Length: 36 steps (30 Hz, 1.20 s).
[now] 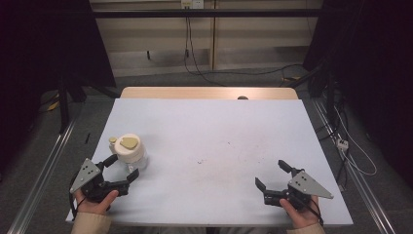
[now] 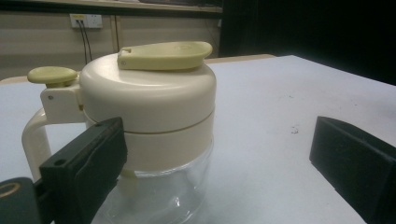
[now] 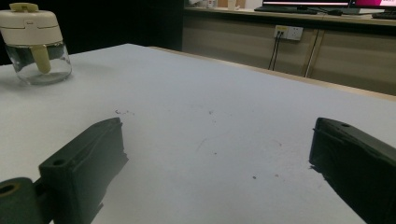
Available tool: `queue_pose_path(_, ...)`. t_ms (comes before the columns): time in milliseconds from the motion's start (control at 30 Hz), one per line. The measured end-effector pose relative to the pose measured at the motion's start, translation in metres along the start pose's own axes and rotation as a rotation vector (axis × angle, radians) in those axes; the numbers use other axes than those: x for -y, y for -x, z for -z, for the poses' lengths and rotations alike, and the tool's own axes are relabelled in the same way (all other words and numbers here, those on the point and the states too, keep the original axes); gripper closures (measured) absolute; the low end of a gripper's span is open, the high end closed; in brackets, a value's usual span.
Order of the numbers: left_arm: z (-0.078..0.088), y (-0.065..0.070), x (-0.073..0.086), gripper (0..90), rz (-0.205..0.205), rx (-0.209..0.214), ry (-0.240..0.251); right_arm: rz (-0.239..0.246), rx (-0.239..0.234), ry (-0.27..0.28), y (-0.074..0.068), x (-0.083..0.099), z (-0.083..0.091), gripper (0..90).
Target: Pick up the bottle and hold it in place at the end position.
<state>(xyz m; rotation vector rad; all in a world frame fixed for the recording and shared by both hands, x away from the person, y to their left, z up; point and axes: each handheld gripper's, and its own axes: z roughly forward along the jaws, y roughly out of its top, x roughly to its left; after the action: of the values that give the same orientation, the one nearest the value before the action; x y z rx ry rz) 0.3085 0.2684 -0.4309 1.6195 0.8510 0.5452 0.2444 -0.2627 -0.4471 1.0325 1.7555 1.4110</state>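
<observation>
1. Right gripper (image 1: 272, 176) hangs spread and empty near the table's (image 1: 209, 122) front right corner.
2. Left gripper (image 1: 124, 165), spread, sits just short of the jar (image 1: 131, 152) by the left edge.
3. Judged step: approach; next, advance and close squarely round the jar.

I see one jar (image 1: 130, 152) upright at the left side of the white table (image 1: 209, 146), near the front edge. Clear glass body, looks empty, with a wide cream lid and a cream handle. A pale yellow-green flip tab (image 2: 166, 55) lies flat on top, closed; a small yellow-green round button (image 2: 52, 75) sits above the handle hinge. A cream stem hangs inside the glass.
</observation>
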Motion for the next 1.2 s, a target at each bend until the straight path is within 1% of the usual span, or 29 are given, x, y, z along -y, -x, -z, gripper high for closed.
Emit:
queue_pose_path(100, 0.0, 0.0, 0.0, 3.6, -0.001, -0.001, 0.001, 0.006, -0.003, 0.002, -0.001, -0.001, 0.0, 3.1)
queue_pose_path(267, -0.001, -0.001, 0.001, 3.5, -0.005, -0.006, -0.015, 0.003, -0.004, 0.003, -0.001, -0.001, 0.001, 3.1)
queue_pose_path(300, -0.001, -0.002, 0.001, 3.5, -0.006, -0.02, -0.016, 0.002, -0.001, 0.003, -0.001, -0.001, 0.001, 3.1)
queue_pose_path(367, -0.002, -0.003, 0.0, 3.2, -0.012, -0.026, -0.021, 0.002, 0.0, 0.004, -0.001, -0.001, 0.001, 3.0)
queue_pose_path(433, -0.003, -0.004, 0.002, 2.6, 0.002, -0.035, -0.042, 0.006, -0.003, 0.008, -0.001, -0.001, 0.0, 3.0)
queue_pose_path(467, -0.003, -0.004, 0.002, 2.6, 0.002, -0.035, -0.042, 0.006, -0.003, 0.006, -0.002, -0.002, 0.0, 3.1)
queue_pose_path(500, -0.004, -0.005, 0.003, 2.9, -0.001, -0.034, -0.057, 0.005, -0.004, 0.006, -0.002, -0.002, 0.0, 3.1)
queue_pose_path(567, -0.005, -0.006, 0.003, 3.1, -0.01, -0.048, -0.068, 0.007, -0.008, 0.011, -0.003, -0.002, 0.001, 3.2)
queue_pose_path(600, -0.005, -0.006, 0.003, 3.3, -0.01, -0.048, -0.068, 0.008, -0.007, 0.012, -0.003, -0.002, 0.001, 3.2)
queue_pose_path(700, -0.007, -0.008, 0.003, 3.2, -0.01, -0.073, -0.069, 0.007, -0.007, 0.011, -0.003, -0.002, 0.001, 3.2)
queue_pose_path(733, -0.009, -0.01, 0.003, 3.2, 0.002, -0.09, -0.071, 0.006, -0.007, 0.011, -0.002, -0.002, 0.001, 3.1)
queue_pose_path(767, -0.009, -0.01, 0.003, 3.2, 0.002, -0.09, -0.071, 0.006, -0.007, 0.011, -0.002, -0.002, 0.001, 3.1)
queue_pose_path(833, -0.011, -0.013, 0.004, 3.2, 0.007, -0.103, -0.076, 0.006, -0.007, 0.012, -0.003, -0.002, 0.001, 3.2)
queue_pose_path(867, -0.015, -0.014, 0.004, 3.2, 0.02, -0.114, -0.081, 0.008, -0.006, 0.014, -0.003, -0.002, 0.001, 3.1)
queue_pose_path(967, -0.018, -0.015, 0.005, 3.3, 0.025, -0.125, -0.086, 0.008, -0.006, 0.013, -0.003, -0.002, 0.0, 3.2)
queue_pose_path(1033, -0.022, -0.016, 0.005, 3.3, 0.017, -0.13, -0.09, 0.006, -0.007, 0.014, -0.003, -0.002, 0.0, 3.2)
queue_pose_path(1100, -0.023, -0.016, 0.005, 3.3, 0.019, -0.133, -0.09, 0.006, -0.007, 0.013, -0.003, -0.002, 0.0, 3.1)
queue_pose_path(1133, -0.024, -0.016, 0.005, 3.4, 0.012, -0.14, -0.095, 0.007, -0.007, 0.013, -0.003, -0.002, 0.0, 3.2)
queue_pose_path(1200, -0.025, -0.017, 0.005, 3.5, 0.021, -0.143, -0.091, 0.009, -0.006, 0.012, -0.003, -0.002, 0.0, 3.2)
